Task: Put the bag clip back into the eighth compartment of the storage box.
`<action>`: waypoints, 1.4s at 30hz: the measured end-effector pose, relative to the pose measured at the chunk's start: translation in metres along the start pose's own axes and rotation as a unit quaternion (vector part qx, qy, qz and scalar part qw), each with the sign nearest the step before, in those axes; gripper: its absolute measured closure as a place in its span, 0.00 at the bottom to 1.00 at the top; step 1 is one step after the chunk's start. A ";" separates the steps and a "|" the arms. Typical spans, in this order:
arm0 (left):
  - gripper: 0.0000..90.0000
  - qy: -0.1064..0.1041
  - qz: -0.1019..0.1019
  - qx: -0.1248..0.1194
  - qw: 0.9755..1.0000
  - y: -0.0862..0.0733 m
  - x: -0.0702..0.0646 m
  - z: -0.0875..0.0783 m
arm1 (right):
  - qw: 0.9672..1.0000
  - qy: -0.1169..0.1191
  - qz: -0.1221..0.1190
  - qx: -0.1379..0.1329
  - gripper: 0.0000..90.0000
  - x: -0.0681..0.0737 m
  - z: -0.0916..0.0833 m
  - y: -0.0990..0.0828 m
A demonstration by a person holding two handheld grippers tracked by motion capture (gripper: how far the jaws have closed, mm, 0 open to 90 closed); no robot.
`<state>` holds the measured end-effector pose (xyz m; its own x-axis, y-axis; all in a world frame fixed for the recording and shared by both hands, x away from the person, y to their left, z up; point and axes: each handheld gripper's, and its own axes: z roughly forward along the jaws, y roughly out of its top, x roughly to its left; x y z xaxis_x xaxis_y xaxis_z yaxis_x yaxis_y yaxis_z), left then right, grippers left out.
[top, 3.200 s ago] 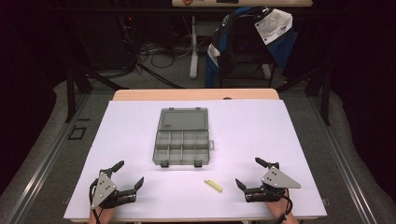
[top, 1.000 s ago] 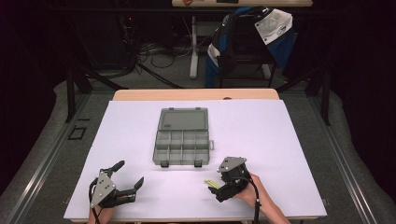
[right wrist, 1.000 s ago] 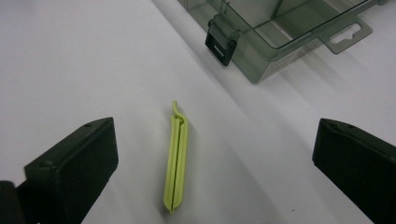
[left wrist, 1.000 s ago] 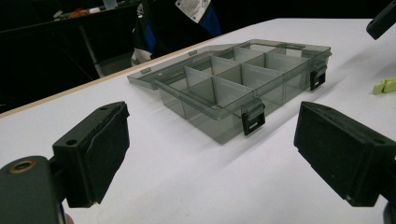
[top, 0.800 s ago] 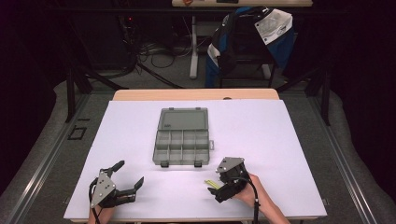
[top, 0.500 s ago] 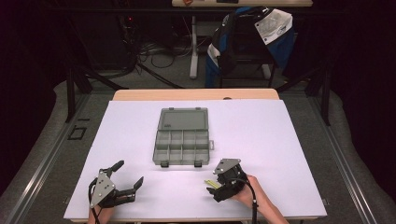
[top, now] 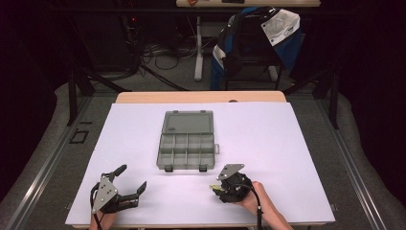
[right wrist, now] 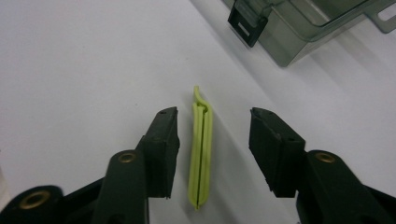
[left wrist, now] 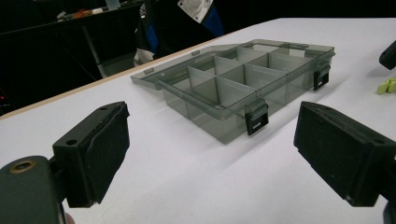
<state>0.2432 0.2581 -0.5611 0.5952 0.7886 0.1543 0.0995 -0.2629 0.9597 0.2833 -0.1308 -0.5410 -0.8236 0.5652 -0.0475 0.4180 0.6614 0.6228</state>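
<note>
A slim yellow-green plastic strip [right wrist: 201, 154] lies flat on the white table sheet [top: 287, 143]. My right gripper [right wrist: 215, 117] straddles it, one jaw on each side. The jaws have just been closing, and a gap still shows between each pad and the strip. In the high view the right gripper [top: 218, 188] points down near the front edge, with a bit of the strip [top: 215, 187] peeking out at its left. A smoky grey compartment box [top: 186, 143] lies open mid-table. My left gripper [top: 132, 177] rests open at the front left, facing the box [left wrist: 233, 84].
The open lid of the box [top: 187, 121] lies flat behind it. Its latches [left wrist: 256, 120] face the front. A chair draped with a blue jacket [top: 258, 38] stands beyond the far table edge, among floor cables.
The right gripper came from the front right to the strip, lowered over it, and its jaws narrowed around it. The left gripper stayed still.
</note>
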 end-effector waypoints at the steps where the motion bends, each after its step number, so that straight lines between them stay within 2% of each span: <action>1: 0.12 0.000 -0.001 -0.001 1.000 0.000 0.000 0.000 | 1.000 0.006 0.001 0.003 0.62 0.001 0.001 0.000; 12: 0.12 0.001 0.000 -0.001 1.000 0.000 0.000 0.000 | 1.000 0.014 -0.002 0.017 0.79 0.003 0.004 -0.001; 20: 0.12 0.003 0.001 -0.004 1.000 0.000 0.000 -0.001 | 1.000 0.012 0.010 0.022 0.83 0.002 0.005 -0.001; 26: 0.12 0.002 -0.001 -0.002 1.000 0.000 0.000 -0.001 | 1.000 0.021 0.010 0.021 0.88 0.002 0.005 -0.002; 32: 0.12 -0.004 0.001 -0.001 1.000 0.000 -0.001 0.000 | 1.000 0.021 0.007 0.019 0.89 0.000 0.005 -0.002; 36: 0.12 -0.004 0.000 -0.002 1.000 0.000 -0.001 0.000 | 1.000 0.020 0.014 0.016 0.89 -0.001 0.003 -0.003; 42: 0.12 -0.008 0.001 -0.003 1.000 0.000 -0.001 -0.001 | 1.000 0.013 0.013 0.004 0.89 -0.004 -0.001 -0.004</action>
<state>0.2421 0.2573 -0.5609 0.6078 0.7792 0.1533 0.0934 -0.2619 0.9606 0.2842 -0.1359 -0.5420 -0.8219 0.5695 -0.0116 0.4422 0.6507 0.6172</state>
